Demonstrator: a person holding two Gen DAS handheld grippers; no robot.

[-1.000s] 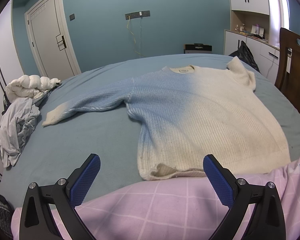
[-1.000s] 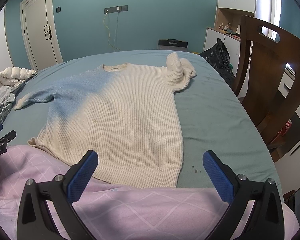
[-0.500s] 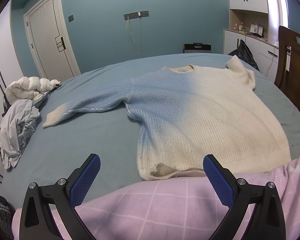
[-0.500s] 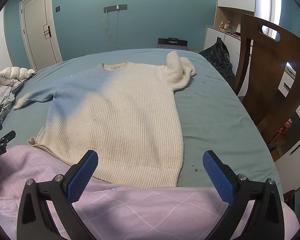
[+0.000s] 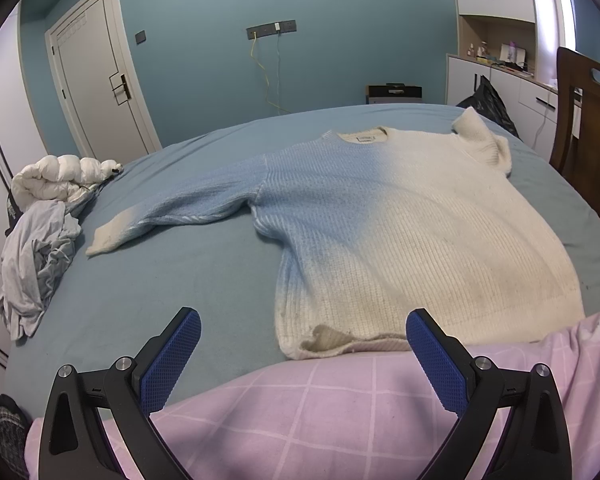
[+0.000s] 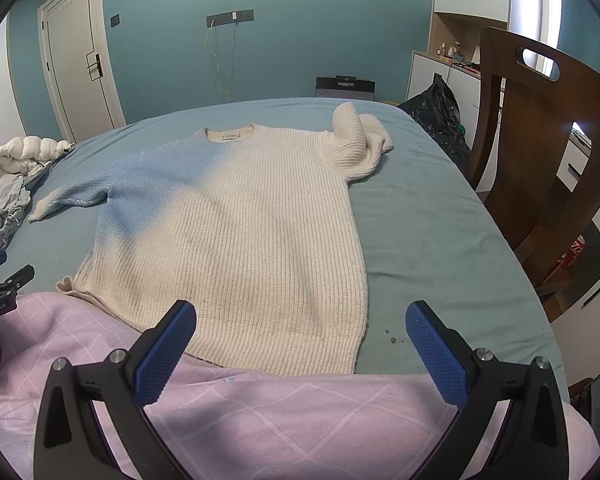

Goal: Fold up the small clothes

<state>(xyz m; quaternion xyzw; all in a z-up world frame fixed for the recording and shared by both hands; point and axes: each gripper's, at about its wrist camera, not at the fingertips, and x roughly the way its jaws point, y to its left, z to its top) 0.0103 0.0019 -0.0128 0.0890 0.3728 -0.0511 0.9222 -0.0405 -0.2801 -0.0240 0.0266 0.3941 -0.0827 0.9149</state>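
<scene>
Both claws (image 5: 303,338) (image 6: 301,330) gape empty above pink quilt (image 5: 320,412) overlapping sweater's (image 6: 240,220) hem.

Blue bed sheet (image 5: 188,280); pink checked quilt (image 6: 300,420), wooden chair (image 6: 540,140), white door (image 5: 100,80), black bag (image 6: 440,108)

bare sheet lay open either side of my sweater (image 6: 236,232) — a clothes heap (image 5: 40,240) crowded the left edge, a wooden chair (image 6: 540,152) the right.
</scene>
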